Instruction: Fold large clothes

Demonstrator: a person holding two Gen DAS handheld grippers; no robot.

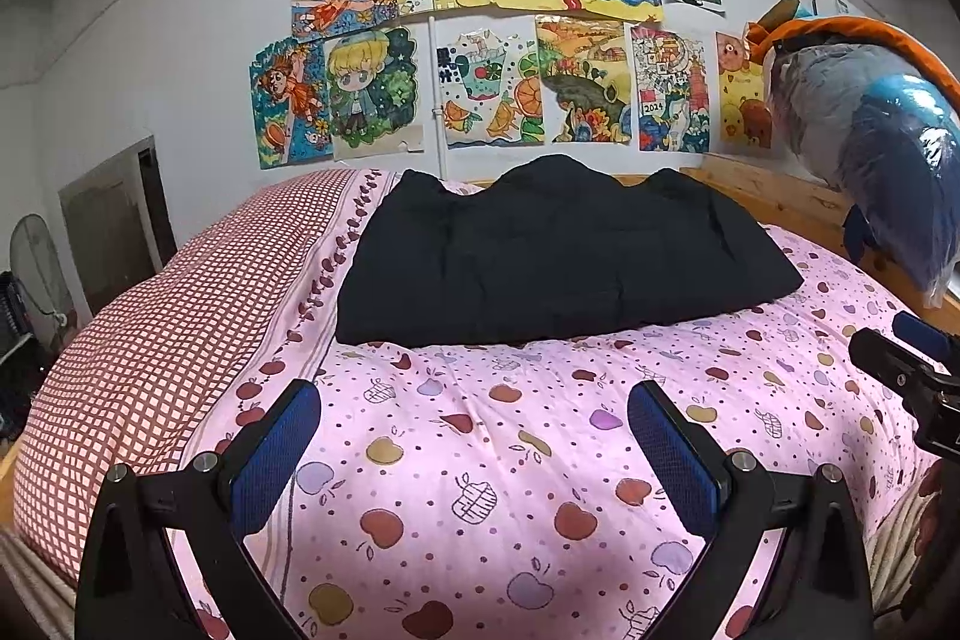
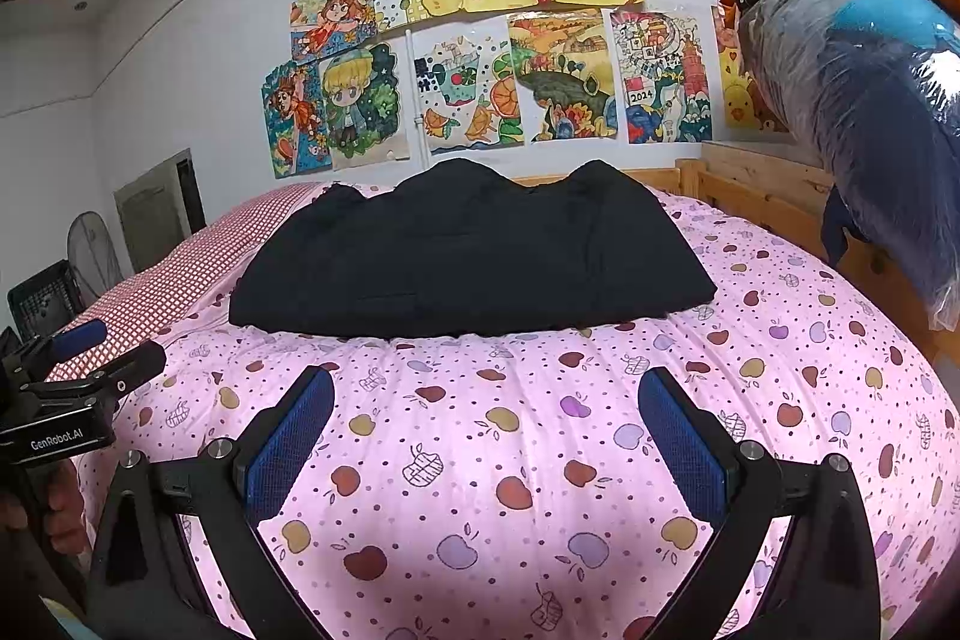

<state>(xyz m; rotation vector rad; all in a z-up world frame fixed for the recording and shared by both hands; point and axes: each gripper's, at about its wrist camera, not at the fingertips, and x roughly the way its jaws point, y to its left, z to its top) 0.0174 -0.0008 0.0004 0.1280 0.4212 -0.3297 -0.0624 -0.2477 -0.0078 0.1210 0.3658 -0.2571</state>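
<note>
black garment (image 1: 558,256) | folded into a rough rectangle | lying flat | on pink apple-print bedspread (image 1: 510,460)

1 black garment (image 1: 558,250), 2 grippers, 11 wall drawings, 1 fan (image 1: 36,274).

"GenRobot.AI" stands on the left hand-held gripper (image 2: 90,358); "2024" on a wall drawing (image 2: 660,79).

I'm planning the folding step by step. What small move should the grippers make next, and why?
Probably bring both forward to the near edge of the black garment. The left gripper and right gripper are open and empty over the pink bedspread, short of the cloth.
</note>
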